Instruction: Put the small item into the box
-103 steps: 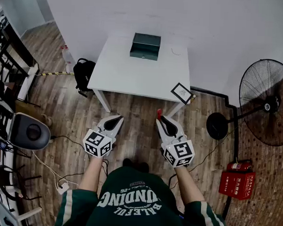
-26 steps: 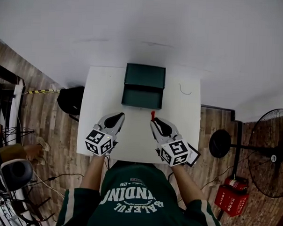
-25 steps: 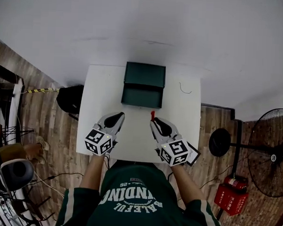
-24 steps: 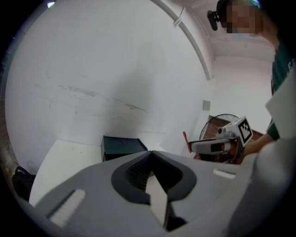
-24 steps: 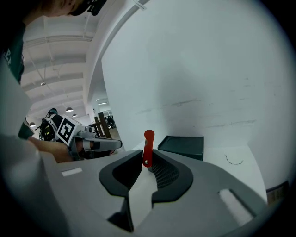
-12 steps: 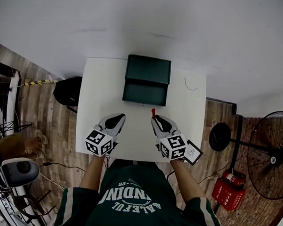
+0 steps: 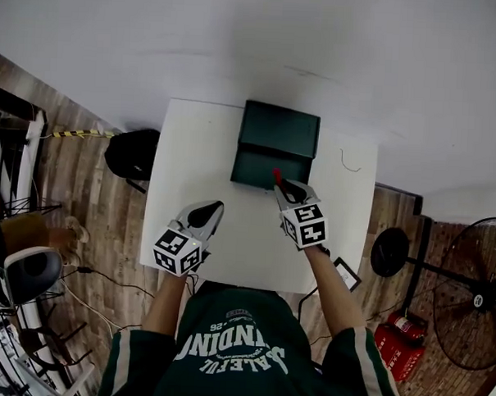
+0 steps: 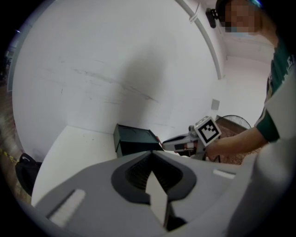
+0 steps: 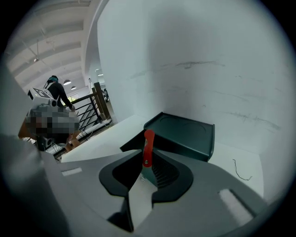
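Note:
A dark green box (image 7: 276, 143) stands at the back middle of the white table (image 7: 193, 150). My right gripper (image 7: 283, 185) is shut on a small red item (image 7: 277, 176), whose tip reaches the box's front edge. In the right gripper view the red item (image 9: 148, 147) stands upright between the jaws of the right gripper (image 9: 145, 169), with the box (image 9: 185, 134) just beyond it. My left gripper (image 7: 208, 209) hovers over the table's near left, shut and holding nothing. The left gripper view shows its jaws (image 8: 155, 183) closed, and the box (image 8: 134, 140) and right gripper (image 8: 178, 141) ahead.
A thin wire (image 7: 348, 163) lies on the table right of the box. A small framed card (image 7: 347, 275) sits at the table's near right corner. On the wooden floor are a black bag (image 7: 131, 153) at the left, a fan (image 7: 466, 276) and a red case (image 7: 397, 351) at the right.
The person has walked up to the table. In the last half second the right gripper has moved forward with the red item to the box's front; the left gripper has barely moved.

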`<state>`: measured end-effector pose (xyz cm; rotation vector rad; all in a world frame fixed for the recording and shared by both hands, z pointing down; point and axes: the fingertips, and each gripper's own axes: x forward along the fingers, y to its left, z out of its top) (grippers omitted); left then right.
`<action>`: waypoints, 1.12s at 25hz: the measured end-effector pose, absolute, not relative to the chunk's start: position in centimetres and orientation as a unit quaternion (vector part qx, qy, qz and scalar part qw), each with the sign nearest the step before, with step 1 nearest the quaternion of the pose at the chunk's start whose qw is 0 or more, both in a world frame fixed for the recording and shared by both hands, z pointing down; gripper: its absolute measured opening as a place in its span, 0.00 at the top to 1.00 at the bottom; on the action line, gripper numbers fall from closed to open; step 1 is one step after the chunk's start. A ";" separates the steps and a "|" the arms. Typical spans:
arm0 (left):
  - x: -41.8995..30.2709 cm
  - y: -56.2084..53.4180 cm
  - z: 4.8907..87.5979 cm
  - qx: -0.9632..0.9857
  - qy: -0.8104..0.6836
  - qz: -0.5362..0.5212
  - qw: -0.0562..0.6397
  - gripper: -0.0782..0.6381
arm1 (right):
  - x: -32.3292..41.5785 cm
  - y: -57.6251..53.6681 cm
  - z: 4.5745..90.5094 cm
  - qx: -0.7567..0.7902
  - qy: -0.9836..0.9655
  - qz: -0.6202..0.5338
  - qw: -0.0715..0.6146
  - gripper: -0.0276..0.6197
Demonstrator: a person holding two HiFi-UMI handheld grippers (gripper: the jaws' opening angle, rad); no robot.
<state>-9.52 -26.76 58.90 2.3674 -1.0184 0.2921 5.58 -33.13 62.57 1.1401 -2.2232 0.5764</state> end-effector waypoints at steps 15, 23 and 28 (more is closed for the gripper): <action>-12.5 -26.2 59.9 0.860 -0.409 0.113 0.283 0.82 | 4.2 -38.2 71.9 0.375 -0.783 0.246 0.431 0.86; -13.2 -26.3 60.0 0.857 -0.414 0.117 0.285 0.82 | 4.0 -39.0 73.3 0.374 -0.769 0.261 0.447 0.86; -12.3 -26.2 59.8 0.865 -0.400 0.125 0.277 0.82 | 4.1 -39.3 73.0 0.373 -0.775 0.269 0.434 0.86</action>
